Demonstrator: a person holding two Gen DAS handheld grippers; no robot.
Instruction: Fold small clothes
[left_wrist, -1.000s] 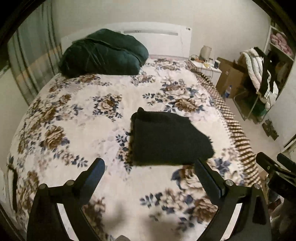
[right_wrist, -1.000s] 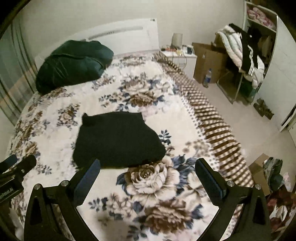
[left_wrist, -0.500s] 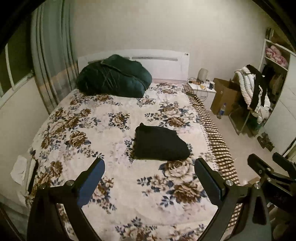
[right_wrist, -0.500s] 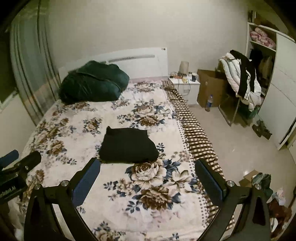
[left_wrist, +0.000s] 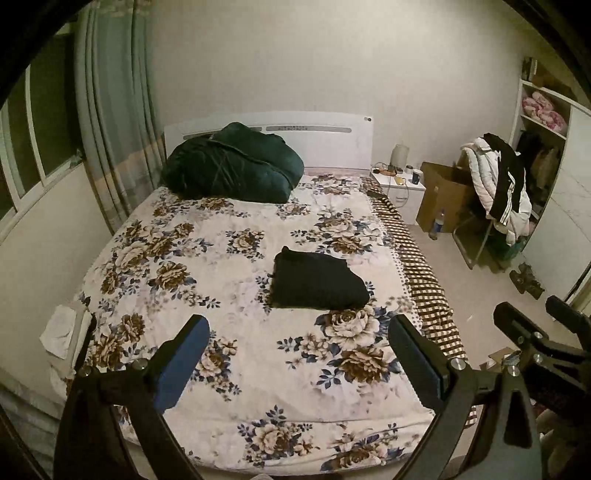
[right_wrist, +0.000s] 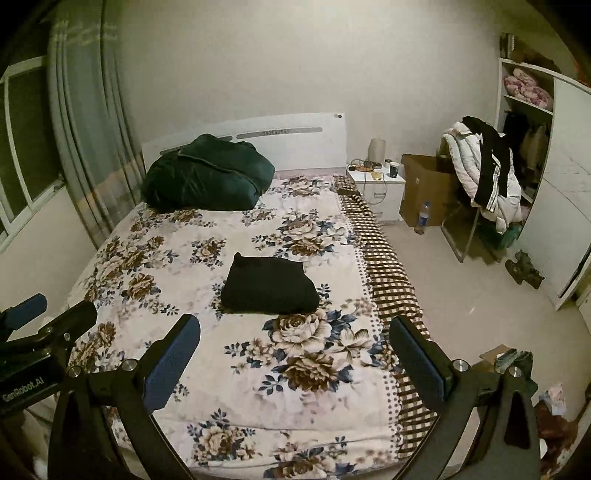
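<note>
Both claws pulled back from the bed, the dark garment left folded.

Over the last second the view widens from a close look at the black folded garment (left_wrist: 319, 282) to the whole bed (left_wrist: 147, 258) and room, so both claws have withdrawn toward the foot of the bed; judging by that, this piece looks finished and a next one may be due. The left claw (left_wrist: 297, 354) and the right claw (right_wrist: 295, 354) each stand wide apart and hold nothing, well clear of the cloth. The garment lies flat on the floral bedspread, right of the bed's centre, near the checked edge (left_wrist: 421, 273). Its long axis runs roughly across the bed, left to right, with a small peak at its far-left corner.
</note>
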